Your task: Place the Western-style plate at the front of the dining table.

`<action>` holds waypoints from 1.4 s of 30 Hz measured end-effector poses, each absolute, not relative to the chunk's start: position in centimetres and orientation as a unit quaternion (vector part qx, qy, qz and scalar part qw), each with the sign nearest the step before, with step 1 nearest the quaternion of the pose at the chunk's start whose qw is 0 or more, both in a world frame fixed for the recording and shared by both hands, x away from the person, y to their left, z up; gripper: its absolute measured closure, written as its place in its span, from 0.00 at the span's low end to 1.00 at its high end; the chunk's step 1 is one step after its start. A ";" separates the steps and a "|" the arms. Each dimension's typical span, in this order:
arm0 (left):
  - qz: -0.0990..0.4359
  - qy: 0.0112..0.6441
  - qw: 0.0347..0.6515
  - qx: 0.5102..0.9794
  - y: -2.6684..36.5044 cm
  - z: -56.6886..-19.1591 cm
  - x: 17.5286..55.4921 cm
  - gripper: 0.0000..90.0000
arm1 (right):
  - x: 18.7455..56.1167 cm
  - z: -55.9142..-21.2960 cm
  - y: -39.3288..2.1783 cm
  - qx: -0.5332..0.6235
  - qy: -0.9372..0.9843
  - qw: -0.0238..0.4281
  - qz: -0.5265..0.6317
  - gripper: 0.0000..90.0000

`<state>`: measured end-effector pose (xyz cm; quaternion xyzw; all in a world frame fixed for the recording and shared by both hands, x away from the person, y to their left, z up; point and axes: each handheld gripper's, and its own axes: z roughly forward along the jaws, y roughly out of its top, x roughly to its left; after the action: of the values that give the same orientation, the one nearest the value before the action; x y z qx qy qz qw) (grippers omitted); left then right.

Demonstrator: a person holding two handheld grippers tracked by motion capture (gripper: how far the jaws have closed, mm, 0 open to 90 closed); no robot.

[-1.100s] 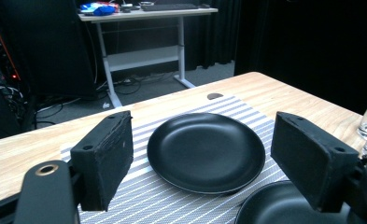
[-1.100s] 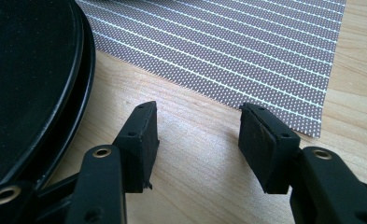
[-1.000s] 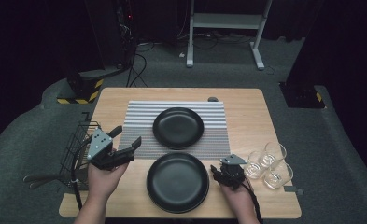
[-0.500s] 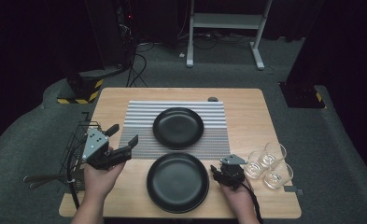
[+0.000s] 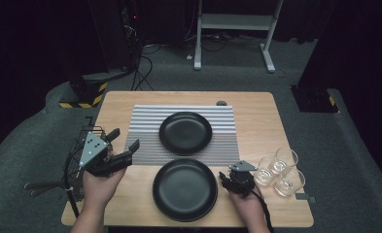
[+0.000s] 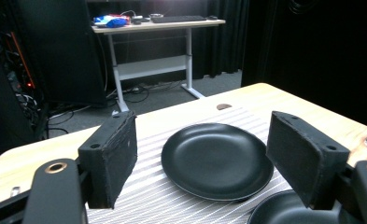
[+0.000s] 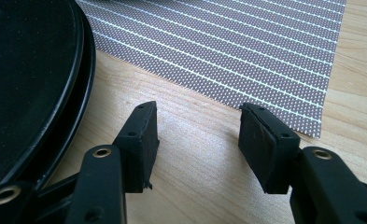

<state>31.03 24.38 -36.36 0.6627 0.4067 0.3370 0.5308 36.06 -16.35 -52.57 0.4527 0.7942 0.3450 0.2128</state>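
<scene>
Setting plates looks like the job in hand: one black plate [image 5: 185, 133] sits on the striped mat [image 5: 145, 145] at centre frame in the high view, and a second black plate [image 5: 184, 189] lies on the bare counter [image 5: 256, 111] just below the mat, lower centre. Left hand-held gripper [image 5: 123, 141] hovers at left of frame over the mat's left edge, beside a wire rack [image 5: 79, 145] hanging off the counter's left side; its jaws stand wide and have just been closing a little, nothing between them; in the left gripper view the far plate [image 6: 217, 159] sits framed between the pads, well apart from them. Right hand-held gripper [image 5: 226, 178] rests low at lower right, just beside the near plate's right rim; jaws about half open over bare wood in the right gripper view, holding nothing, plate rim [image 7: 74, 88] at frame left. Three clear glasses [image 5: 278, 170] cluster right of it. My read: between grasps, approach phase. Next move likely needs the right jaws shifted over the near plate's rim, then closed on the edge to lift or slide; thin, slick rim, so a slip is the risk.
</scene>
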 end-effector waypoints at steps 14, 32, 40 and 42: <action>0.342 0.417 0.531 0.653 25.8 -36.1 30.8 0.31 | 36.1 -52.6 -16.4 0.453 0.794 0.213 0.345 0.53; 0.358 0.441 0.507 0.648 28.3 -36.6 29.7 0.33 | 36.1 -52.6 -16.4 0.452 0.795 0.213 0.345 0.53; 0.366 0.456 0.492 0.645 29.2 -37.1 29.2 0.39 | 36.0 -52.6 -16.3 0.453 0.795 0.212 0.344 0.53; 0.370 0.457 0.483 0.648 29.3 -37.3 29.0 0.42 | 36.0 -52.6 -16.3 0.453 0.795 0.212 0.344 0.53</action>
<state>29.00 29.27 -37.27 0.6482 0.4574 0.3702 0.4833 36.03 -16.35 -52.57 0.4528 0.7947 0.3443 0.2119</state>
